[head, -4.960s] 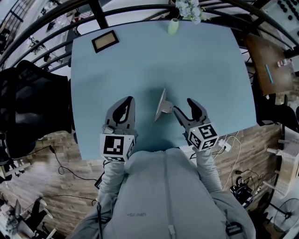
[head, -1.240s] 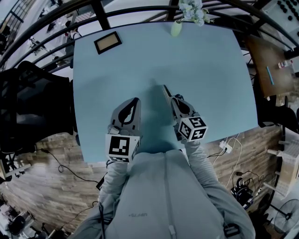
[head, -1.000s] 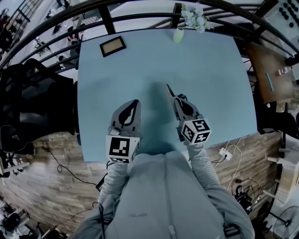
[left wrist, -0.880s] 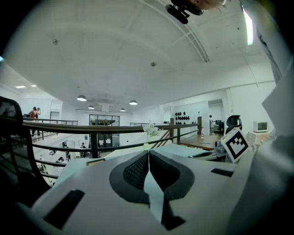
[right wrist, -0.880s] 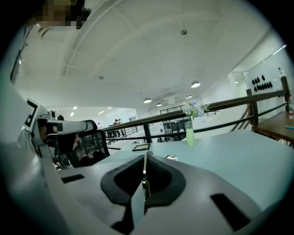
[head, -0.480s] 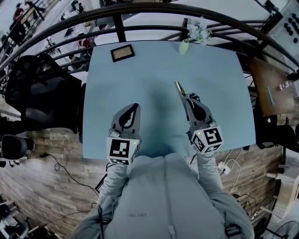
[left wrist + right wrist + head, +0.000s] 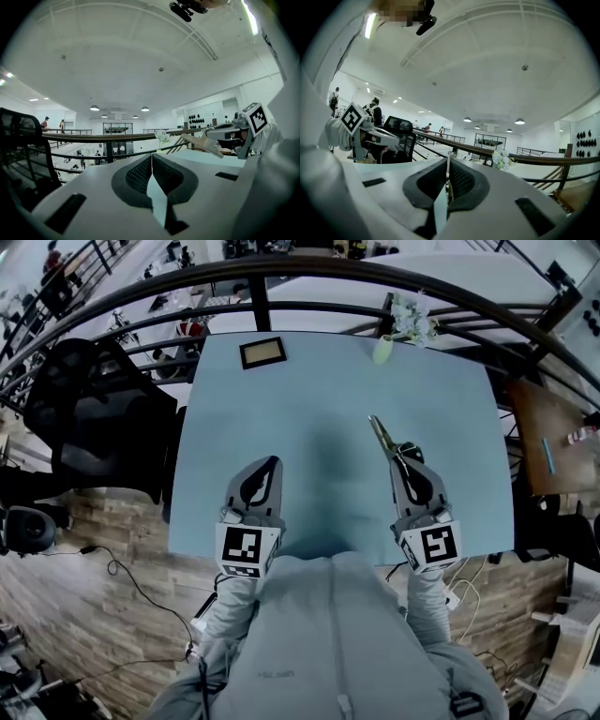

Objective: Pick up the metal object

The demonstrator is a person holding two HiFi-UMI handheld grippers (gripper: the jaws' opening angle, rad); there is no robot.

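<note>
Plainly, the metal object [image 7: 379, 432] is nowhere left to reach for: it sits in the right gripper [image 7: 401, 453], whose jaws are pressed together on its near end, and the thin plate shows edge-on between the pads in the right gripper view. In the head view its long axis carries on from the gripper's own line, forward and slightly toward the person's left, so the free end juts out beyond the fingertips over the right half of the blue table [image 7: 281, 399]. The left gripper view sees the plate from the side as a flat strip carried above the table top, with table showing beneath it, so I judge it lifted clear rather than resting. The left gripper [image 7: 271, 465] is clenched on nothing, its pads meeting at the tips with only table visible in the slot below them. It hangs over the near left part of the table, well apart from the plate, with bare table between the two. So the right hand is nearer by far, being the one that has the thing, and the left takes no part in the hold. What comes next turns on that overhang: most of the plate's length stands ahead of the pinch, so a tilt of the wrist would swing the far end widely. The picture frame [image 7: 262, 352] and the vase of flowers [image 7: 384, 348] at the far edge are well away from it
</note>
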